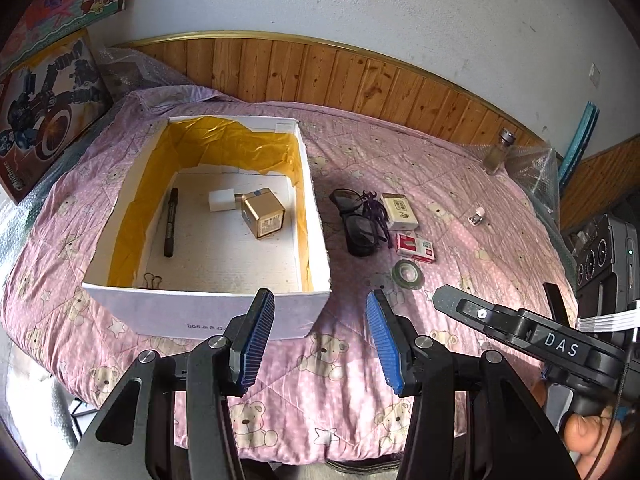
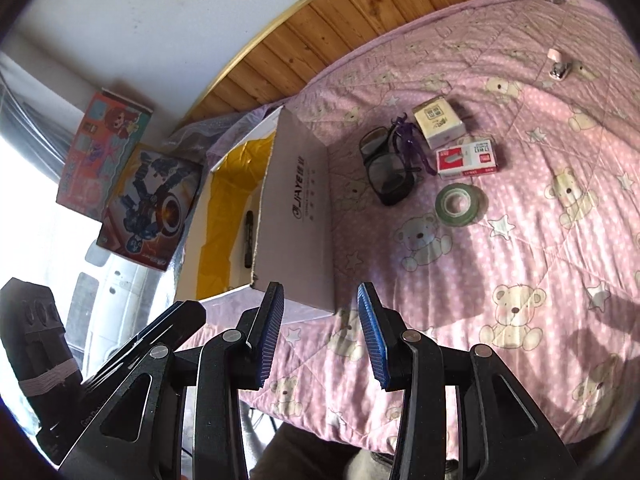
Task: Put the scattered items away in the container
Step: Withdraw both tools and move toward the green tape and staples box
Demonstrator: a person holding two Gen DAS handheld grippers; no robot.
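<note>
Already in the box (image 1: 208, 312): marker (image 1: 171, 222), charger (image 1: 221, 201), gold cube (image 1: 264, 213). Right of box, approx. six items left, incl. glasses (image 1: 356, 222) & tape (image 1: 408, 274). Left gripper (image 1: 320, 344) & right gripper (image 2: 320, 336) held apart, empty.

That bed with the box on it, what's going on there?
A person is tidying small items into the white box. A marker and gold cube already lie inside. Sunglasses, tape roll and staples box remain on the quilt. Both tongs, left and right, are open and empty.
</note>
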